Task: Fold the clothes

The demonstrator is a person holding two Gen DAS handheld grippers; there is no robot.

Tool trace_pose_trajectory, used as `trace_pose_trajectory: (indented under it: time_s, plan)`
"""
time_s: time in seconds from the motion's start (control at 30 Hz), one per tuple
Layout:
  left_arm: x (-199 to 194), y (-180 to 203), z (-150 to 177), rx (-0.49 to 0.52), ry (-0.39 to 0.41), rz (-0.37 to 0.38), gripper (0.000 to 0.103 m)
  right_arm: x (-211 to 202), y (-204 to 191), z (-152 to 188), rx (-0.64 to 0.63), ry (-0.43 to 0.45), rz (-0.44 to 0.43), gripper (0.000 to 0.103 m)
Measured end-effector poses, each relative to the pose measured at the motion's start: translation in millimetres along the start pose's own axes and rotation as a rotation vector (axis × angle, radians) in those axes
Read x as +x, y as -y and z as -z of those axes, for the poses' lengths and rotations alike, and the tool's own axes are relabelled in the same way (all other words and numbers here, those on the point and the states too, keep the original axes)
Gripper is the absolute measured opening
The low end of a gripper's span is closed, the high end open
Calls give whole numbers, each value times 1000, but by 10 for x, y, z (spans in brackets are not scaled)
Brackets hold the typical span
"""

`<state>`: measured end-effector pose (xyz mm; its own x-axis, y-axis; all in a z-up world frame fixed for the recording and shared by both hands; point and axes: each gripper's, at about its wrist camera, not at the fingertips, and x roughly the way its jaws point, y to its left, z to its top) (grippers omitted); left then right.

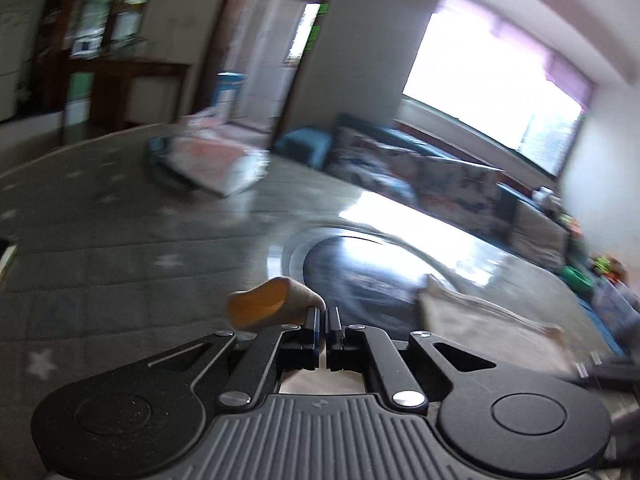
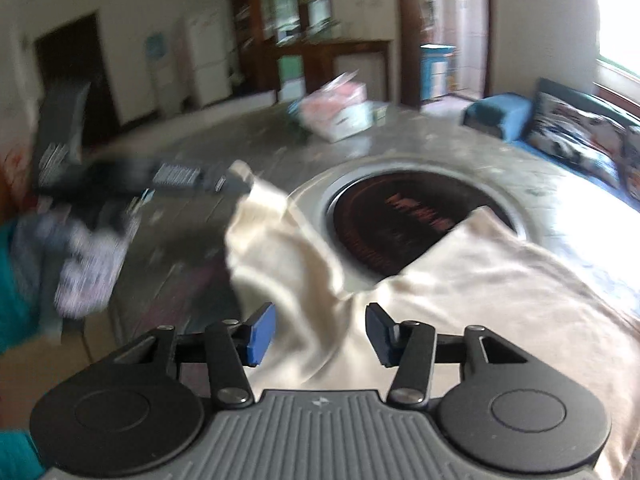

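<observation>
A cream garment (image 2: pixel 500 280) lies crumpled on the near side of a round table (image 2: pixel 460 148), partly over its dark centre plate (image 2: pixel 400 216). My right gripper (image 2: pixel 320 334) is open just above the garment. Cloth shows between its blue pads (image 2: pixel 262 334) but neither pad presses on it. One corner of the garment is drawn up to the left, into my blurred left gripper (image 2: pixel 224 180). In the left wrist view that left gripper (image 1: pixel 326 316) is shut, with a cream and orange fold of cloth (image 1: pixel 276 304) bulging beside its fingers. More of the garment (image 1: pixel 480 320) lies to the right.
A pink and white bag (image 2: pixel 340 112) rests on the table's far side. A blue sofa with patterned cushions (image 2: pixel 580 140) stands to the right, below a bright window (image 1: pixel 480 80). A person's teal sleeve (image 2: pixel 16 280) is at the left edge. Shelves and a doorway lie behind.
</observation>
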<state>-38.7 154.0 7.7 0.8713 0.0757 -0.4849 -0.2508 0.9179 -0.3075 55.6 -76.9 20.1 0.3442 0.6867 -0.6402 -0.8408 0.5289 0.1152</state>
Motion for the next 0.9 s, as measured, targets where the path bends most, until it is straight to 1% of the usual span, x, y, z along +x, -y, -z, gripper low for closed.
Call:
trace_pose_trajectory:
  time_s: [0.07,0.17,0.23,0.27,0.33,0.43,0.53,0.57,0.6,0.7,0.77,0.83,0.87,0.9]
  plan:
    - [-14,154,86,44,-4,67,3,-73,104,-56,45,31,7,47]
    - [-21,426,271,160,-21,154,3,-141,213,-100,97,59,4,47]
    - [-11,603,415,241,-40,200,3,-125,251,-97,118,52,-6,47]
    - [-6,657,473,267,-57,221,4,-104,261,-86,123,42,-10,47]
    - [0,761,590,317,-90,259,5,-49,259,-52,125,18,-14,47]
    - [-71,803,689,374,-95,265,6,28,241,20,129,-16,-19,46]
    - [-167,717,690,377,-90,254,7,106,230,77,142,-39,-14,46]
    - [-194,675,688,373,-88,239,10,135,226,87,144,-44,-14,46]
    - [-213,635,704,365,-85,216,14,165,221,96,144,-49,-13,46]
    - [-208,467,644,325,-78,128,14,256,243,126,166,-62,27,46]
    - [-211,341,613,274,-76,73,14,314,315,139,208,-65,47,46]
    - [-177,222,568,221,-84,27,16,362,381,136,235,-66,64,46]
    - [-166,186,557,202,-86,14,21,391,414,130,245,-67,72,46]
    - [-157,151,547,184,-87,2,27,427,443,117,253,-68,78,46]
